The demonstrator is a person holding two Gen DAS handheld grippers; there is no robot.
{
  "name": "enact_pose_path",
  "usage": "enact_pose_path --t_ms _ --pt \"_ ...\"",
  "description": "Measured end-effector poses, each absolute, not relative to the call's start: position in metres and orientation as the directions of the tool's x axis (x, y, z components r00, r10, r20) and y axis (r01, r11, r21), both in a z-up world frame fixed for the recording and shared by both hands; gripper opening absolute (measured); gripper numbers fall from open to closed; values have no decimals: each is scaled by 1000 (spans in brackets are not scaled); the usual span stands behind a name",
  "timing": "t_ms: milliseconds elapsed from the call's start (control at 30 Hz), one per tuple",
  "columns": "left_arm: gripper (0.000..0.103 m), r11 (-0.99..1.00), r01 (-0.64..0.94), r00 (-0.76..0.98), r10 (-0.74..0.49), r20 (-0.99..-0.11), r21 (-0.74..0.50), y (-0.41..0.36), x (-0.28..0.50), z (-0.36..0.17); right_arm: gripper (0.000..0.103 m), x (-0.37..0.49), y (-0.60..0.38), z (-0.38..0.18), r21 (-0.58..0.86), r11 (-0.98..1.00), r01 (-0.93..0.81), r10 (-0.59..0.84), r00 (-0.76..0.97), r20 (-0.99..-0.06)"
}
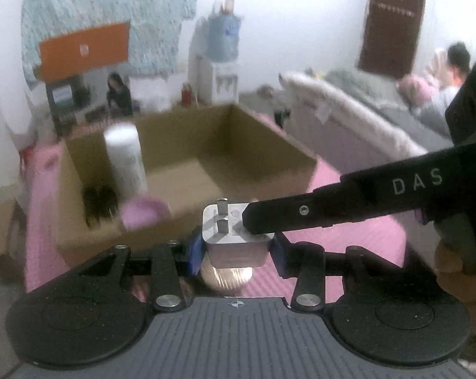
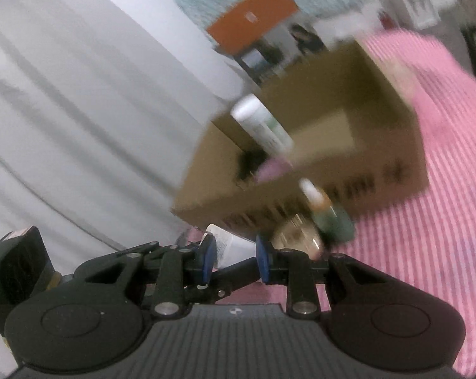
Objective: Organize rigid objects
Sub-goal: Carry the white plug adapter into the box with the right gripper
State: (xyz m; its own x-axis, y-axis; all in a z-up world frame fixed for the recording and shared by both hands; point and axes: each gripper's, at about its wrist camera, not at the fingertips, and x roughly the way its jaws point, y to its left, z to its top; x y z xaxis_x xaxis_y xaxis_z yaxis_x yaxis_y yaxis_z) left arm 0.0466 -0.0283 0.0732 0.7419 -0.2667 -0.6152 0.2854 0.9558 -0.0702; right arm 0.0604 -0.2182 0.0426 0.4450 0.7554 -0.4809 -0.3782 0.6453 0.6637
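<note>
My right gripper (image 2: 233, 257) is a little open. Behind it the cardboard box (image 2: 332, 186) holds a white bottle (image 2: 261, 123).
</note>
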Motion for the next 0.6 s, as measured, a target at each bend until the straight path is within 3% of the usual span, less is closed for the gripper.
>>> enact_pose_path --t_ms 267,467,600 --pt "42 964 259 771 -240 -589 -54 -25 119 114 30 123 -211 106 644 610 -462 784 468 -408" --pt "42 968 227 707 -237 -666 -104 -19 194 99 30 204 -200 110 636 654 -409 752 445 -487" --pt "42 976 209 669 -193 -718 -68 -26 234 75 30 255 -194 86 648 685 -333 724 410 -555"
